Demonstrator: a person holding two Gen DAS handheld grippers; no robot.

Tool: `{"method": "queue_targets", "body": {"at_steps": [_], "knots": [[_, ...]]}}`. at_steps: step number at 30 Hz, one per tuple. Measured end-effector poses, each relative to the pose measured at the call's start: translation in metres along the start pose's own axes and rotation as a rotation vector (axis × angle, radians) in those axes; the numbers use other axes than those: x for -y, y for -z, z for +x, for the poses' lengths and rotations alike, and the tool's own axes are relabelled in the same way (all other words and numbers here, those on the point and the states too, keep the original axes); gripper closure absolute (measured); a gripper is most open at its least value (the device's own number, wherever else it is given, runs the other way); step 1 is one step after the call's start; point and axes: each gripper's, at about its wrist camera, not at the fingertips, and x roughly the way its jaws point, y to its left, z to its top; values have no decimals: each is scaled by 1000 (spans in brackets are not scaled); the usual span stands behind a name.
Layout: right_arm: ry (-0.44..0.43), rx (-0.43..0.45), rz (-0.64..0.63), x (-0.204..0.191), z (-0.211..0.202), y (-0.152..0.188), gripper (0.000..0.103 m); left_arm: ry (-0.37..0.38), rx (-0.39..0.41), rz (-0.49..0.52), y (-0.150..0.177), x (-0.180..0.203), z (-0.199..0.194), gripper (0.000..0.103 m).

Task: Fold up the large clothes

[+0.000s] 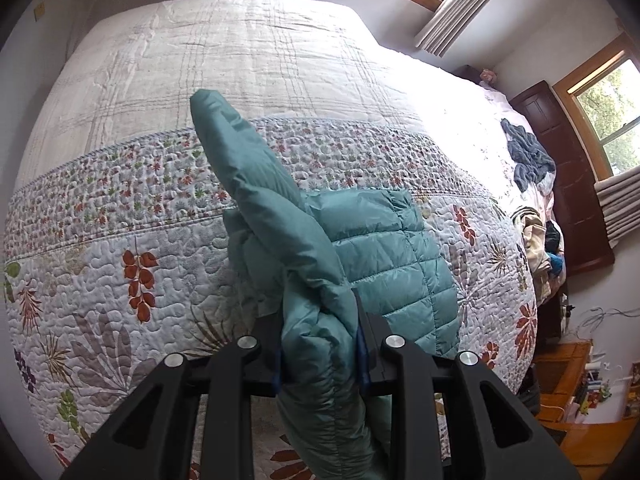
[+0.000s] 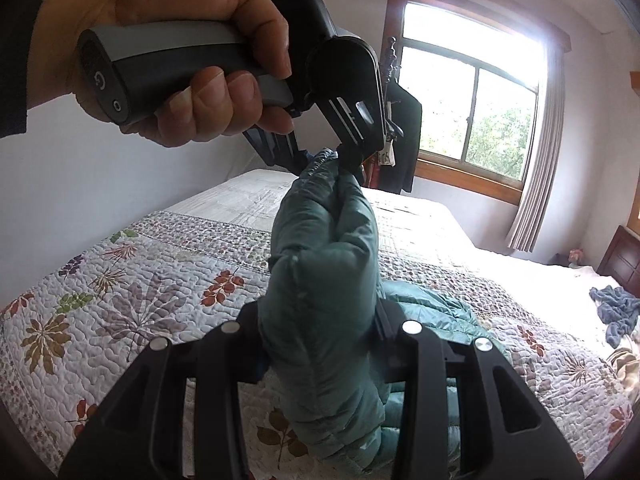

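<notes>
A teal quilted puffer jacket (image 1: pixel 400 256) lies on the floral quilt of the bed (image 1: pixel 132 216). Part of it is lifted off the quilt. My left gripper (image 1: pixel 318 320) is shut on a bunched fold of the jacket, and a padded sleeve (image 1: pixel 240 160) stands up beyond its fingers. In the right wrist view my right gripper (image 2: pixel 318 320) is shut on a thick teal roll of the jacket (image 2: pixel 324 264). Above it a hand (image 2: pixel 192 40) holds the left gripper (image 2: pixel 336 156), which pinches the top end of that roll. The rest of the jacket (image 2: pixel 436 312) rests on the quilt (image 2: pixel 140 280) behind.
A crumpled blue cloth (image 1: pixel 528 156) (image 2: pixel 616 308) and a pile of clothes (image 1: pixel 540 240) lie near the dark wooden headboard (image 1: pixel 568 184). A dark garment (image 2: pixel 404 140) hangs by the window (image 2: pixel 472 112). A wooden desk (image 1: pixel 580 400) stands beside the bed.
</notes>
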Motion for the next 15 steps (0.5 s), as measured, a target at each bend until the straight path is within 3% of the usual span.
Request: {"method": "queue_targets", "body": {"at_steps": [15], "knots": [[16,-27,106,49,-5,23,66,-67,-28,66,-6,70,35,77]]}}
